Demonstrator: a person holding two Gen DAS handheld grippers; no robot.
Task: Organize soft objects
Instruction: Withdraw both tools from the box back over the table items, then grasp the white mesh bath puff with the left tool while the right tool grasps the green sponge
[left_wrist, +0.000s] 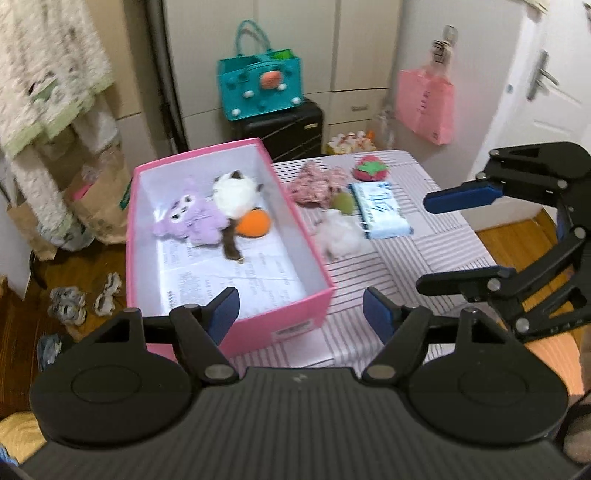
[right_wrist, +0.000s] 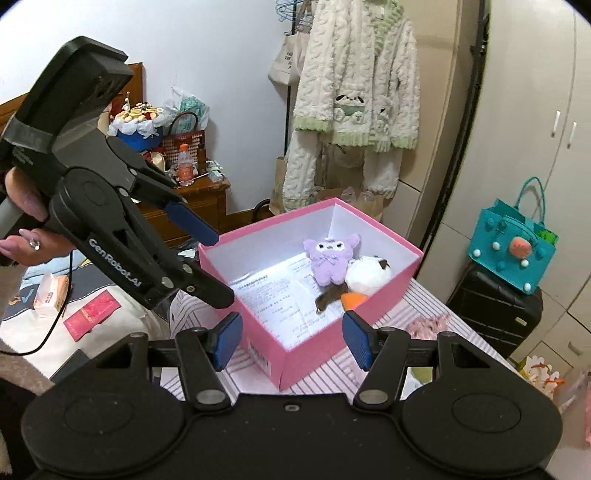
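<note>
Holding both claws empty and apart, your left gripper (left_wrist: 299, 314) and right gripper (right_wrist: 291, 339) faced the pink cardboard box (left_wrist: 284, 325); its purple plush owl (left_wrist: 188, 221) half hid the white plush cat (left_wrist: 236, 195), and a blurred white fluffy toy (left_wrist: 338, 232) lay right of it.

Both grippers are black linkage frames with silver pivot bolts and blue pads on the fingertips. The left gripper (right_wrist: 218, 266) has "GenRobot.AI" in white on its arm, a grey-taped handle and a thin black cable trailing off.
</note>
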